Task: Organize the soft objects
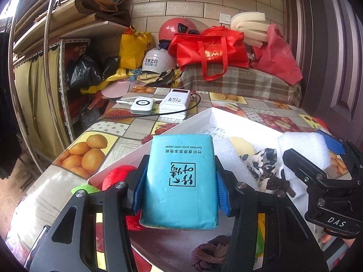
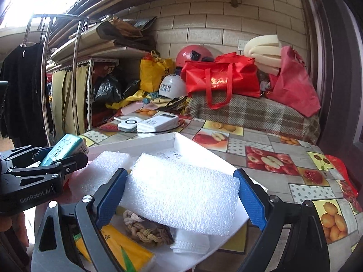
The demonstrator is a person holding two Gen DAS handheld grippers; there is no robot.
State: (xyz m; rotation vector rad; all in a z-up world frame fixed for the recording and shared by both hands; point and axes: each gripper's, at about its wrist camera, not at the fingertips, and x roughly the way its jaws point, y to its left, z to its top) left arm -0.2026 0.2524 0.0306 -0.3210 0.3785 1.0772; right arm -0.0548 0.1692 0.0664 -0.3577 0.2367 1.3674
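The bench (image 2: 267,145) carried a white tray (image 2: 181,142). Over it, the right tongs (image 2: 181,195) clamped a white foam slab (image 2: 181,192); the left tongs (image 1: 179,185) squeezed a blue tissue pack (image 1: 179,181). A braided rope knot (image 2: 147,231) lay in the tray beneath the foam.

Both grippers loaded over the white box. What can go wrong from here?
1. The left gripper and right gripper hang close together; they may collide when placing.
2. The foam sheet is wide and light, and may land on the braided rope instead of lying flat.
3. The tissue pack is soft and could slip or deform.
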